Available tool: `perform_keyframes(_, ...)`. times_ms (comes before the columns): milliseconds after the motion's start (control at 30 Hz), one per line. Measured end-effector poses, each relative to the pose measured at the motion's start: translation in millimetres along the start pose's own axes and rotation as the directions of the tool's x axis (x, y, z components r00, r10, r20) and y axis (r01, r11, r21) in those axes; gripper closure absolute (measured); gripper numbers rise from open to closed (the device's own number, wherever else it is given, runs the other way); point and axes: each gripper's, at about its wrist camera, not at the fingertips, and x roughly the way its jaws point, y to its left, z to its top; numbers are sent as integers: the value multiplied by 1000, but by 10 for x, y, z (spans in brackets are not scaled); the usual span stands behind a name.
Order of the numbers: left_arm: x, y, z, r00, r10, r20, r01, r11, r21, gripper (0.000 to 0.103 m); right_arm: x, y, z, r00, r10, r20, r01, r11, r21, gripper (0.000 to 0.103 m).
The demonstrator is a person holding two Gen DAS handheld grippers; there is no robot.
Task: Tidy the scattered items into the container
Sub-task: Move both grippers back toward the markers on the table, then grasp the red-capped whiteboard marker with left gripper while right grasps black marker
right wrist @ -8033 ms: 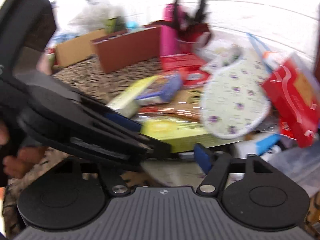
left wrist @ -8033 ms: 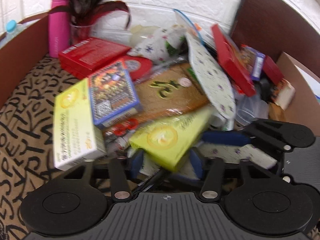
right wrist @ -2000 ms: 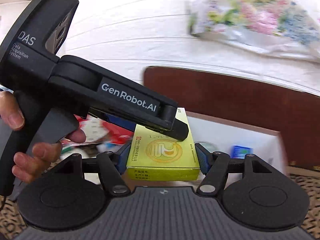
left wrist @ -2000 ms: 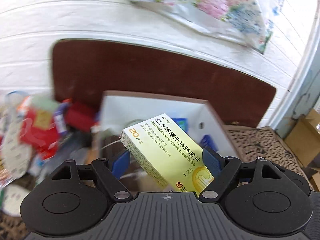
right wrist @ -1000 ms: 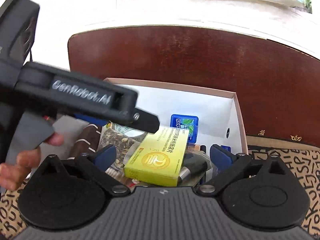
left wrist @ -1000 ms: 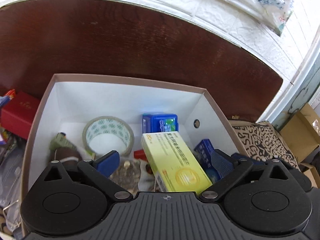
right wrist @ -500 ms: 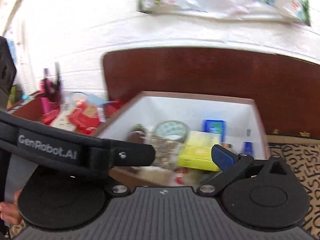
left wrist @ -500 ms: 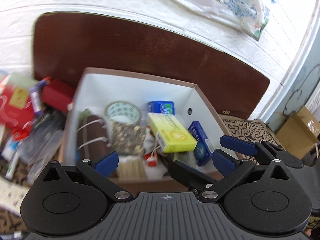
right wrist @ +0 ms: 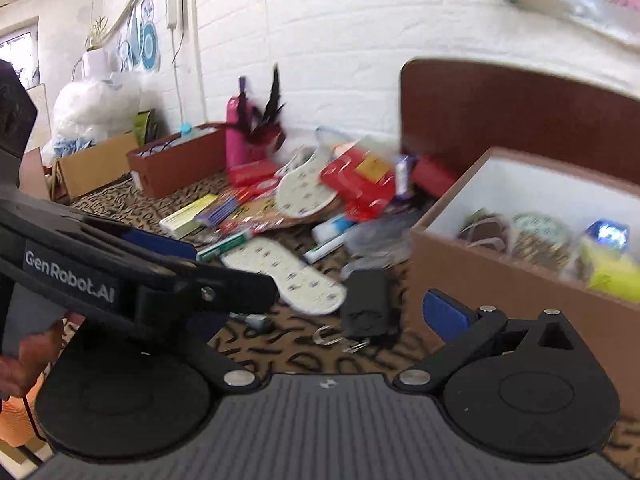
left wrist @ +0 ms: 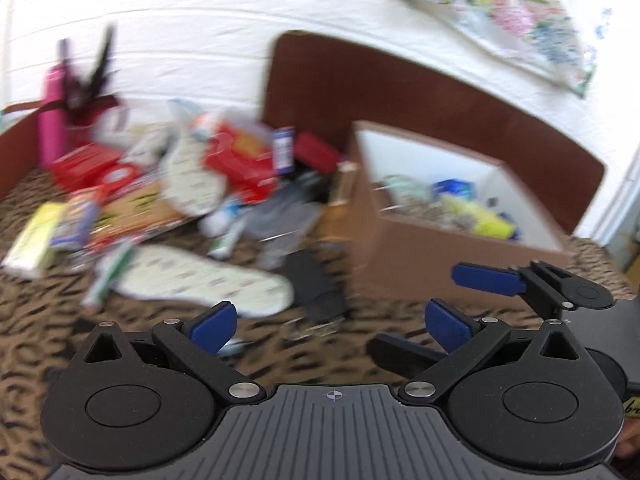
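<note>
Both grippers are empty and wide open. The left gripper (left wrist: 328, 318) hovers over the patterned brown-and-black cloth (left wrist: 36, 344) that covers the bench, and its blue pads stand far apart with nothing between them. The right gripper (right wrist: 332, 312) is also spread wide; its left finger is hidden behind the body of the other tool, but the right blue pad (right wrist: 446, 315) is clear and holds nothing.

The brown cardboard box with white inner walls (left wrist: 416, 256) stands toward the right edge of the bench, in front of a dark brown board. Inside it I see a yellow carton (right wrist: 608, 274), a small blue pack (right wrist: 606, 236) and some other things that are too blurred to name.

The pile of scattered items lies left of the box, toward the far left corner. A white patterned insole (right wrist: 286, 276) lies flat on the cloth at the near edge of the pile, and a black flat pouch (right wrist: 364, 304) is just beside the box's near corner. Farther back there are a red packet (right wrist: 356, 184), a white tube (right wrist: 326, 248) and a yellow-green carton (left wrist: 34, 240).

I judge the step to be the return to the pile for a new pick. The next move calls for choosing one free item, probably the insole or the pouch, and closing the pads on its thin edge.
</note>
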Motion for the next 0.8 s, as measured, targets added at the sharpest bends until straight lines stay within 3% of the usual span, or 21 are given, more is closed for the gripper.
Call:
perform_keyframes(167,-12,668,-33,995,97,-17,-98,993,-60,0,338,204,-122,998,31,-64,-30,999,17,1)
perform_keyframes(333,161,1223,92,986,160,-40,-163,984,-72,2,624,379,-145,990,86,-110,-92,994,-58,4)
perform_keyframes(567,634,1678,154,981,147,-125,-157,985,-72,20,1130,573,-76,973,130,-189,-159,977,-145,14)
perform_keyframes(733,795,1773,142,983,111,-149,-120,992,-48,32,1401,684,-109,958,169,-232,-216,956,-197,20)
perform_keyframes(800,846,1784,149,982,110,-155,-117,993,-36,44,1481,713,-125,953,181,-245,-233,950,-206,24)
